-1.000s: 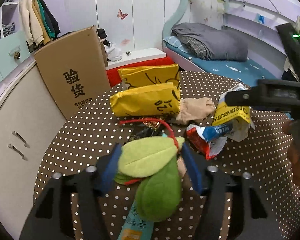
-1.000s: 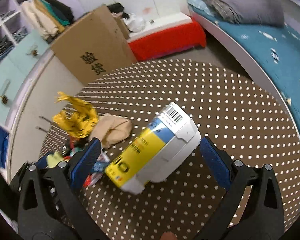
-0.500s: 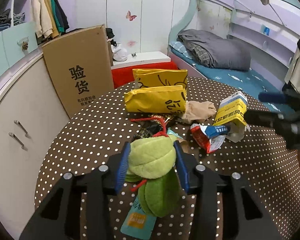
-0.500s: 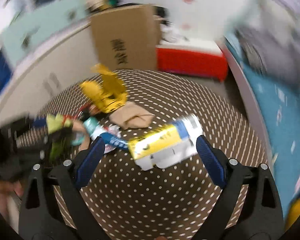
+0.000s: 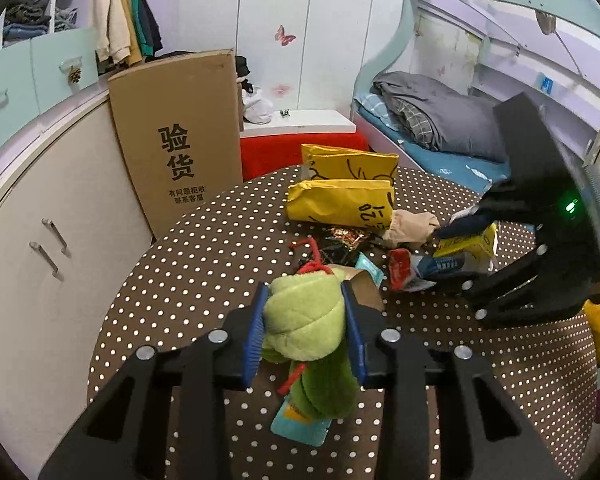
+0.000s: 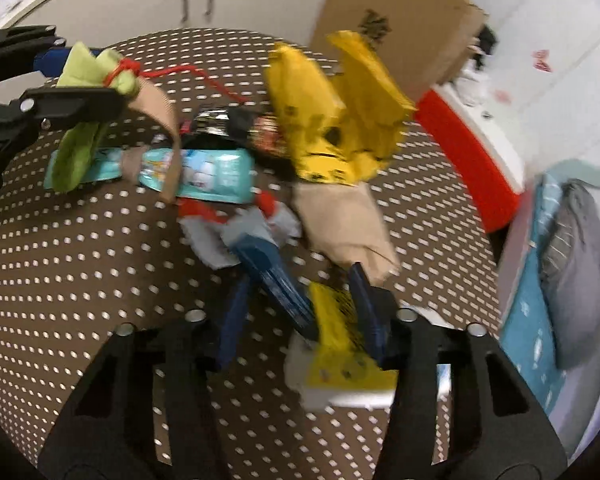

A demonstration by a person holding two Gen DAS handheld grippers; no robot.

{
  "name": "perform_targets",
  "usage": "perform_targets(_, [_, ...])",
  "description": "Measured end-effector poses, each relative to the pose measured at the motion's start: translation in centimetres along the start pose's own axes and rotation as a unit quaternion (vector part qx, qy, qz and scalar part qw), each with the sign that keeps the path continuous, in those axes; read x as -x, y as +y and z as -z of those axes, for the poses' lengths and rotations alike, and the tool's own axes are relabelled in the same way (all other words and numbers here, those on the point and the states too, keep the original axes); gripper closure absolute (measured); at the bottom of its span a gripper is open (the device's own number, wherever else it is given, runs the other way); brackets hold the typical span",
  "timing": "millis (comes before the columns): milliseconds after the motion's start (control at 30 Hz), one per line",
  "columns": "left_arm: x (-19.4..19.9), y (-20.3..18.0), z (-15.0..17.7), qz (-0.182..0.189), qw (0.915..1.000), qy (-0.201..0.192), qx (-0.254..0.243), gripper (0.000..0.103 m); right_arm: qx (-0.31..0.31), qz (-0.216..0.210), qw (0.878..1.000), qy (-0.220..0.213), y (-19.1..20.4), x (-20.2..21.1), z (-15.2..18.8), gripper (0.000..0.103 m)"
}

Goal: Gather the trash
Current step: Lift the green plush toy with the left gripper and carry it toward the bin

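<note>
Left gripper (image 5: 305, 330): jaws closing, narrower than a second ago, blue pads squeezing green plush leaf (image 5: 306, 320) from both sides; leaf bunched, red string at stem, lower lobe hanging over teal wrapper (image 5: 300, 426).

Right gripper (image 6: 300, 320): jaws closing fast from wide, rolled since a second ago; yellow-and-white carton (image 6: 336, 356) between pads, against right pad, left pad apart from it; view blurred.

Ahead of both: red-blue wrapper (image 5: 410, 272), tan cloth (image 5: 410, 226), yellow bags (image 5: 342, 202), no contents visible, on dotted table (image 5: 204, 264). Cardboard box (image 5: 180, 136) beyond, shut.
</note>
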State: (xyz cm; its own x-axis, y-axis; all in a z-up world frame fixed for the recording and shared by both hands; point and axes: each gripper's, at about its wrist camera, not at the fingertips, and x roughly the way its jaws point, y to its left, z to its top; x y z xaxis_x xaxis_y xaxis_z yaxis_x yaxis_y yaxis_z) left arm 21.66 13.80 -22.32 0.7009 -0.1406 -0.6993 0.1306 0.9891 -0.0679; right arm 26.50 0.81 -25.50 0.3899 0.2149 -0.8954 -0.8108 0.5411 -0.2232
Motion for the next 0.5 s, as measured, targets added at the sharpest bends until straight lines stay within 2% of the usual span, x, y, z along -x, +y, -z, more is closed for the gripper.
perform_targets(33, [0.1, 0.1, 0.0, 0.0, 1.0, -0.001, 0.002, 0.071, -0.004, -0.014, 1.0, -0.004, -0.1, 0.0, 0.1, 0.079])
perform_targets(133, [0.9, 0.3, 0.0, -0.003, 1.0, -0.007, 0.005, 0.073, -0.035, -0.036, 0.998, -0.024, -0.4, 0.7, 0.2, 0.086])
perform_targets(300, [2.5, 0.3, -0.3, -0.002, 0.9997, -0.022, 0.01, 0.074, -0.112, -0.103, 0.984, -0.095, -1.5, 4.8, 1.5, 0.087])
perform_targets(500, [5.1, -0.8, -0.8, 0.014, 0.9983, -0.051, 0.023, 0.075, -0.184, -0.171, 0.953, -0.169, -3.1, 9.4, 4.1, 0.087])
